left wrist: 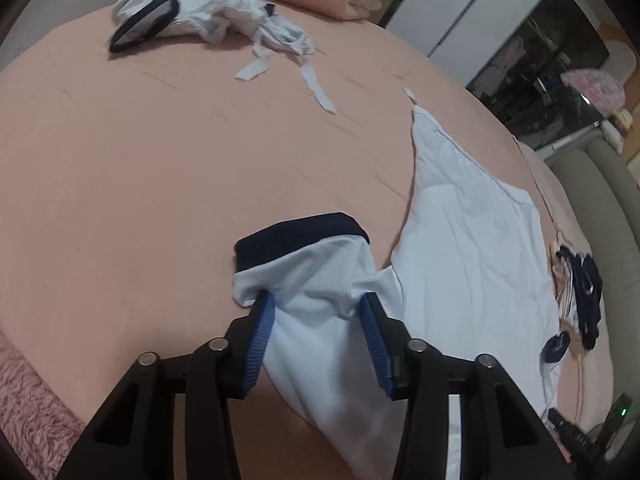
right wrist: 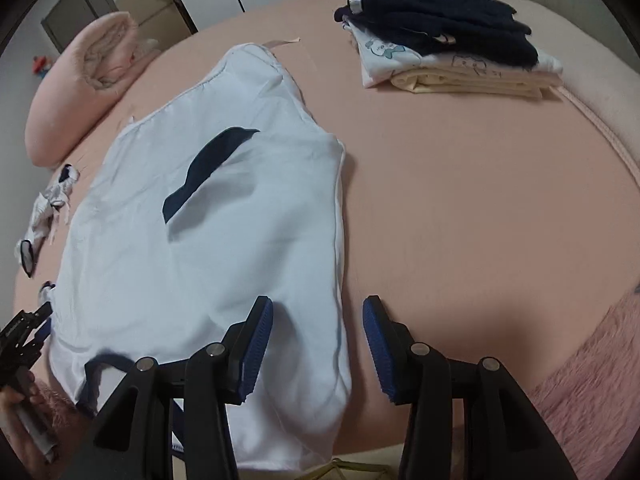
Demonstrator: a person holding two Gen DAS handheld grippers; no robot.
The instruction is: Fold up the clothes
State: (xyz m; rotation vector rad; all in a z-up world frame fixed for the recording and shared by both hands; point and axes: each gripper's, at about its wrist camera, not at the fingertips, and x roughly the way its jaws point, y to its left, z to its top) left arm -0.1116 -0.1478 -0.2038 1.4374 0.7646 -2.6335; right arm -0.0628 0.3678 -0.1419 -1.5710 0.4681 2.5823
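Item: pale blue shirt [right wrist: 208,240] with navy trim, spread on the pink bed [right wrist: 460,220]; long axis runs away from both tongs toward the rolled quilt [right wrist: 76,92].

Right sleeve [right wrist: 224,168]: folded across the body, navy cuff uppermost.

Left sleeve [left wrist: 312,276]: lies between the fingers of the left tongs [left wrist: 316,320], cuff [left wrist: 296,236] just beyond the tips. Jaws wide apart, cloth between them but not pinched.

Right tongs [right wrist: 318,320]: jaws wide apart, holding nothing; shirt's right edge under the left finger, bare bed ahead.

Judgement: the left tongs are nearer the unfolded sleeve; a fold would carry it rightward over the body.

Also present: folded stack [right wrist: 452,44] far ahead-right of the right tongs; crumpled white garment [left wrist: 208,16] far ahead of the left tongs.
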